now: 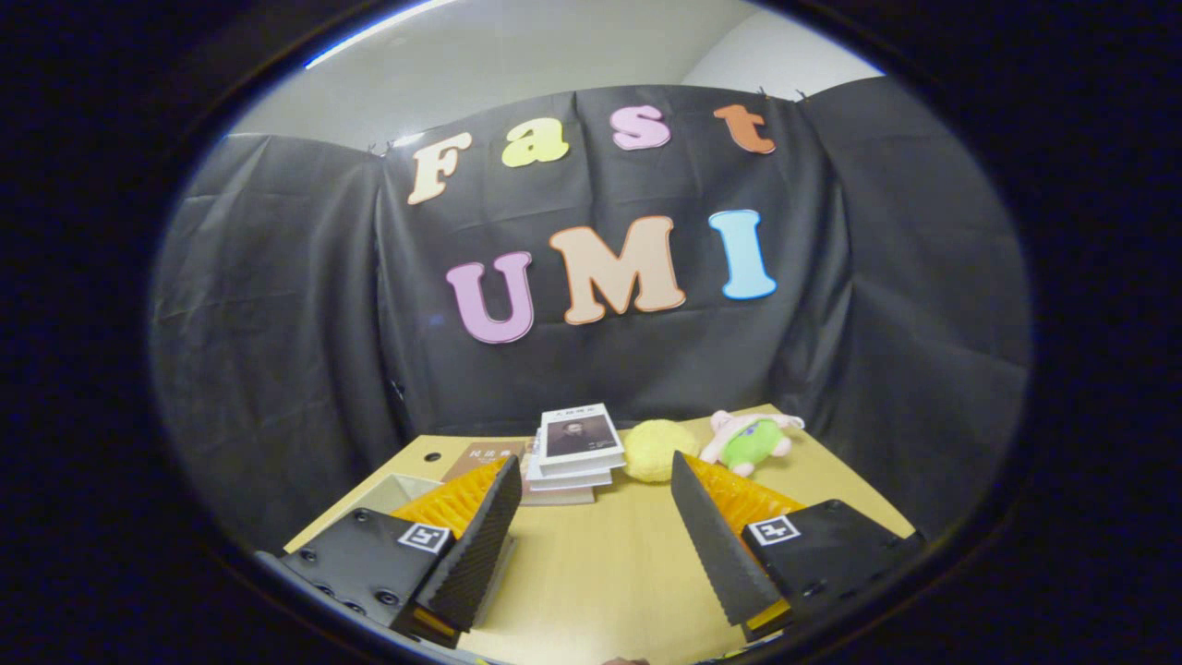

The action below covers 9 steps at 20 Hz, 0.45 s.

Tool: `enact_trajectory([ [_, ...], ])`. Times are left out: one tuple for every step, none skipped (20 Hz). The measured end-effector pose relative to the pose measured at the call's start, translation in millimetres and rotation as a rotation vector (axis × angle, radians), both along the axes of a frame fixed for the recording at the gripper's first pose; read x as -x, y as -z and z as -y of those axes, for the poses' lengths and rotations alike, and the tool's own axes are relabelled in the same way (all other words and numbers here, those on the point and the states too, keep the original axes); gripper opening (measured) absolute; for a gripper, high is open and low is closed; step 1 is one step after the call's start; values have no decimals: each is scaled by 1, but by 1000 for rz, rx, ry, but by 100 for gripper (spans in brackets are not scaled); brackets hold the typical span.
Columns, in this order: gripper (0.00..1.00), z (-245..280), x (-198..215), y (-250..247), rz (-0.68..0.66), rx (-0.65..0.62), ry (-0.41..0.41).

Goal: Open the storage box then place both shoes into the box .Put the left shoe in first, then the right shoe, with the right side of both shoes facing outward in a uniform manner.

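Gripper view: the gripper (596, 471) is held above a light wooden table (600, 573), its two fingers spread wide with nothing between them but bare tabletop. Taking the stack of white paperback books (574, 451) as the landmark: it stands on the table beyond the fingertips, slightly nearer the left-hand finger, and its top cover carries a dark portrait picture. Just beside the stack, on the side of the right-hand finger, lies a round yellow fuzzy ball (657, 450), and past that ball a pink-and-green plush toy (750, 436) lies near the table's far edge. On the stack's other side a flat brown book (480, 458) lies on the table, partly hidden by the left-hand finger. Nearer than that, behind the same finger, a pale, box-like rim (399, 489) shows; whether it is the storage box I cannot tell. Behind the stack hangs the booth's black cloth wall (305, 305).
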<state>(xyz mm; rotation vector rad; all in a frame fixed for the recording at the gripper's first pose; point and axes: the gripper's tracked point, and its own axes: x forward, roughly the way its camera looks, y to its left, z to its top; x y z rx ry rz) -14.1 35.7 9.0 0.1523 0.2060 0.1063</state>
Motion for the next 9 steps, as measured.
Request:
enact_trajectory([
  [100,13,2,-3,14,11,7],
  [100,25,3,-7,30,23,13],
  [100,36,5,-12,46,34,19],
  [100,44,5,-14,56,40,27],
  [100,52,7,-14,59,41,36],
  [100,58,9,-16,62,37,41],
  [100,64,10,-18,73,34,44],
  [100,70,11,-20,85,36,53],
  [100,76,12,-21,97,36,60],
])
